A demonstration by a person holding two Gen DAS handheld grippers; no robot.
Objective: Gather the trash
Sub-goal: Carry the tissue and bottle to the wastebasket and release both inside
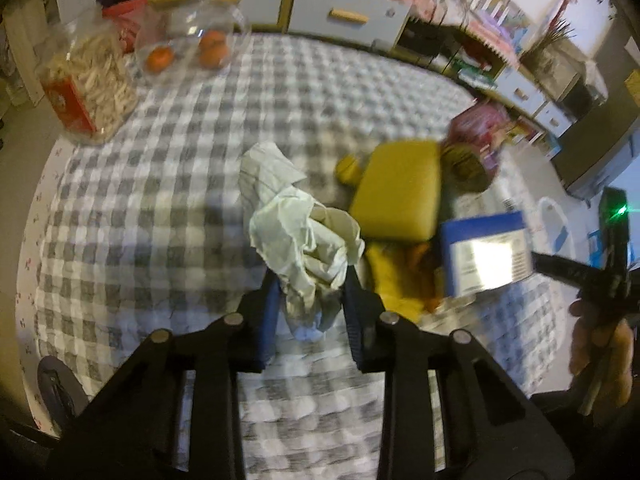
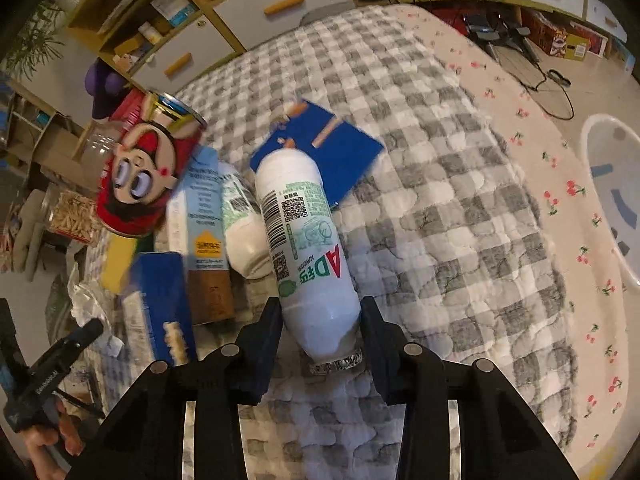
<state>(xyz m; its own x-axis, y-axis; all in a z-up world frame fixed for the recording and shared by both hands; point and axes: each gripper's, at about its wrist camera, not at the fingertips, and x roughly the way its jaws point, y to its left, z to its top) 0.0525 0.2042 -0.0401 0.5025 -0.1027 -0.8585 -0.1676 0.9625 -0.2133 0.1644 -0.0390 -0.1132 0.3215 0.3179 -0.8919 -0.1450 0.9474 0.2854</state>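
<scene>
Two grips are on: the left gripper (image 1: pixel 310 300) pinches a crumpled tissue (image 1: pixel 300 236) mid-quilt (image 1: pixel 160 200), and the right gripper (image 2: pixel 320 332) clamps the neck end of a white bottle (image 2: pixel 304 248) beside the pile. Thin tissue could tear or slip; the smooth bottle could swivel and knock the red can (image 2: pixel 140 172). Far corner: one jar (image 1: pixel 92 80) holds pale sticks, another (image 1: pixel 192 40) oranges.

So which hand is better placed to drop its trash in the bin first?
Right, probably: the right gripper clamps the white bottle, and only its view shows a white bin beside the bed.
</scene>
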